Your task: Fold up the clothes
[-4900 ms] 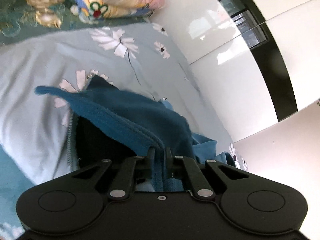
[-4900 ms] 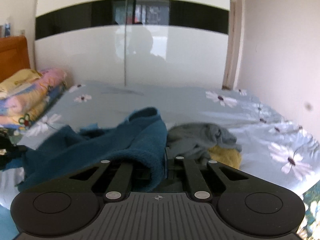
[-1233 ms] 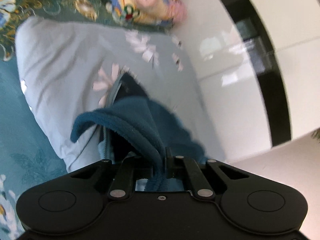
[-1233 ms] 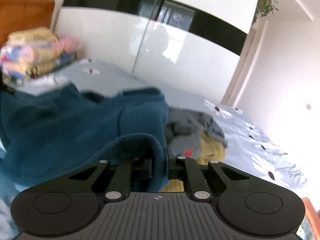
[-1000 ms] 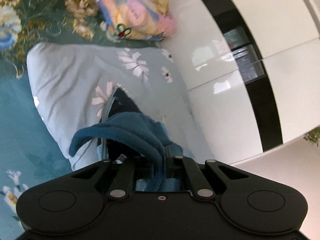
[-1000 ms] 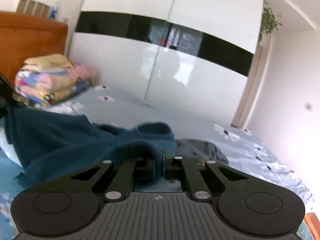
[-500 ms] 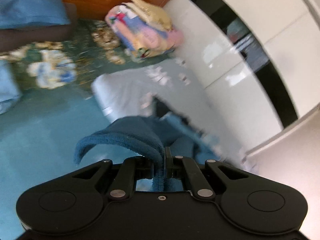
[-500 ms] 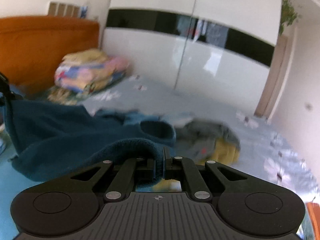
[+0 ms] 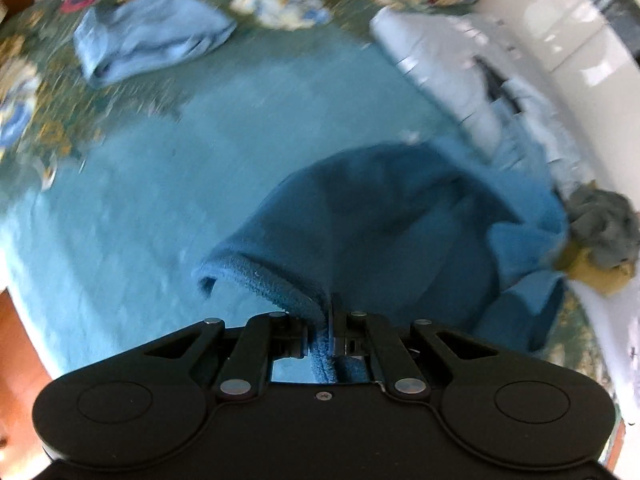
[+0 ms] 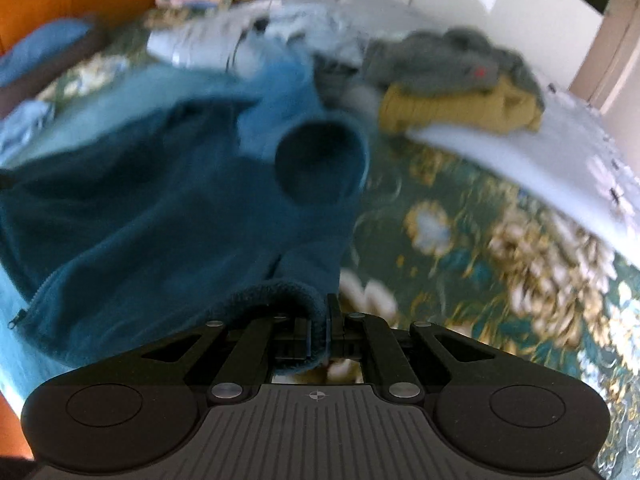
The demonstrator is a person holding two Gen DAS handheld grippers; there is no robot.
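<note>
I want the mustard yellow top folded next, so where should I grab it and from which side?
Take the yellow top by its ribbed near edge, coming from the front: the grey garment lies over its far side, and only the near side is uncovered. Both grippers are now shut on the blue fleece.

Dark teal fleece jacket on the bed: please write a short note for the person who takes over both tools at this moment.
Left tool: shut on the hem of the dark teal fleece jacket.
Right tool: shut on another edge of the same jacket, beside the open sleeve cuff.
Where: the jacket hangs between the tools over the teal bedspread, not spread flat. Grey garment and mustard garment lie in a pile behind it. A light blue garment lies apart near the headboard.
Done: jacket taken from the pile.
Left: lay it flat, fold it, then the other two.
</note>
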